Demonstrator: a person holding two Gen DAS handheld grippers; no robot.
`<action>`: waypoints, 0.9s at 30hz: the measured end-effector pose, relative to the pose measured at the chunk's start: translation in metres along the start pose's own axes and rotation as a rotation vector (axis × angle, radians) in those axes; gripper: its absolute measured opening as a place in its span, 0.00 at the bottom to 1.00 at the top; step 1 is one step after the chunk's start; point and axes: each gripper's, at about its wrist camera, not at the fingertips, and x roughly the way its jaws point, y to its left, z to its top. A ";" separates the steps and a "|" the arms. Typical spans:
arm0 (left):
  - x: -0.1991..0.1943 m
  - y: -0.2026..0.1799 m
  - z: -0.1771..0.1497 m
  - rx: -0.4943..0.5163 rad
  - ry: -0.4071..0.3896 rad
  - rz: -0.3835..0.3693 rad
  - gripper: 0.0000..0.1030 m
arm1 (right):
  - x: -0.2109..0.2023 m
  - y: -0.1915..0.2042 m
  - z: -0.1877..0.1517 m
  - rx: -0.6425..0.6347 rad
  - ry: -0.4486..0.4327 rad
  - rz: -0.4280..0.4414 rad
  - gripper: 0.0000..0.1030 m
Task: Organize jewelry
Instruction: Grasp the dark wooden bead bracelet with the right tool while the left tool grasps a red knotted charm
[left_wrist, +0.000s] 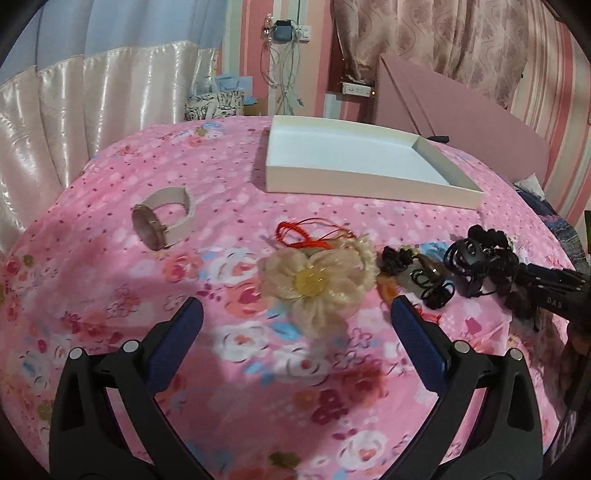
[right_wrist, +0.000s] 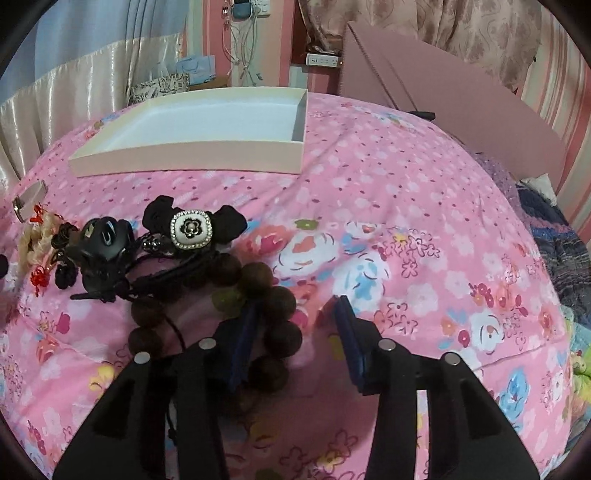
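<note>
Jewelry is scattered on a pink floral bedspread (left_wrist: 155, 155). The left gripper (left_wrist: 295, 310) is held released, its jaws wide apart, with a cream fabric flower (left_wrist: 314, 284) lying just ahead between them, untouched. A pale watch (left_wrist: 162, 221) is seen ahead to its left, and a shallow white box (left_wrist: 369, 184) farther ahead. The right gripper (right_wrist: 295, 306) is partly closed around one side of a dark wooden bead bracelet (right_wrist: 258, 275); whether the pads press the beads cannot be told. A black bow clip (right_wrist: 191, 225) lies ahead to its left.
</note>
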 end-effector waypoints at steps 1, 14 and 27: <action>0.001 -0.002 0.001 0.004 -0.002 0.001 0.97 | 0.001 -0.004 0.001 0.004 -0.001 0.009 0.32; 0.003 -0.053 -0.005 0.046 0.024 -0.073 0.97 | 0.001 -0.009 0.000 0.038 -0.008 0.043 0.21; 0.039 -0.065 -0.006 0.021 0.139 -0.051 0.56 | 0.000 -0.018 -0.002 0.086 -0.014 0.090 0.20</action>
